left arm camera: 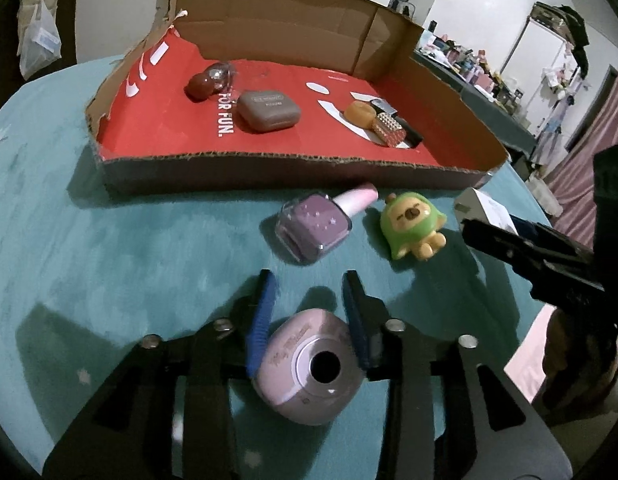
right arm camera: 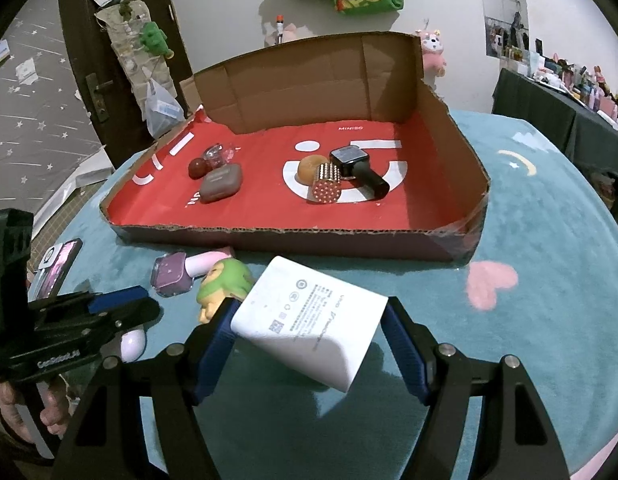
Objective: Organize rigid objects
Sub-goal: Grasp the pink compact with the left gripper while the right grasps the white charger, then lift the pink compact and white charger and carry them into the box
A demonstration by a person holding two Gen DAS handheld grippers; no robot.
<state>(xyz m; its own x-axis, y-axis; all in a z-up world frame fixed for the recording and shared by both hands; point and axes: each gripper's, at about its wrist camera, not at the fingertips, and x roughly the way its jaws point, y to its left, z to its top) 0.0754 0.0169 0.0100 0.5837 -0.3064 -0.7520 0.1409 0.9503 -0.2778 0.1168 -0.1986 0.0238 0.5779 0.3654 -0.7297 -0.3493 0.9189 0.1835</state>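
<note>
My left gripper (left arm camera: pixel 309 284) stands open just above the teal cloth. A pink mini camera (left arm camera: pixel 309 364) lies between its blue pads (left arm camera: pixel 260 320), lens up, and I see no squeeze on it. My right gripper (right arm camera: pixel 311 308) is shut on a white charger block (right arm camera: pixel 309 328), held tilted above the cloth. A purple nail polish bottle (left arm camera: pixel 315 224) and a green capybara toy (left arm camera: pixel 413 226) lie in front of the cardboard tray (left arm camera: pixel 269 160). On the tray's red floor sit a grey earbud case (left arm camera: pixel 269 110), a dark red ball, an orange piece, a studded cylinder (right arm camera: pixel 327 186) and a black watch (right arm camera: pixel 349 160).
A phone (right arm camera: pixel 57 264) lies at the cloth's left edge, beside the left gripper (right arm camera: pixel 121 308). A hand (right arm camera: pixel 13 412) holds that gripper. The tray's back and right walls stand high, its front wall low. Bare cloth with a pink heart (right arm camera: pixel 491 282) stretches to the right.
</note>
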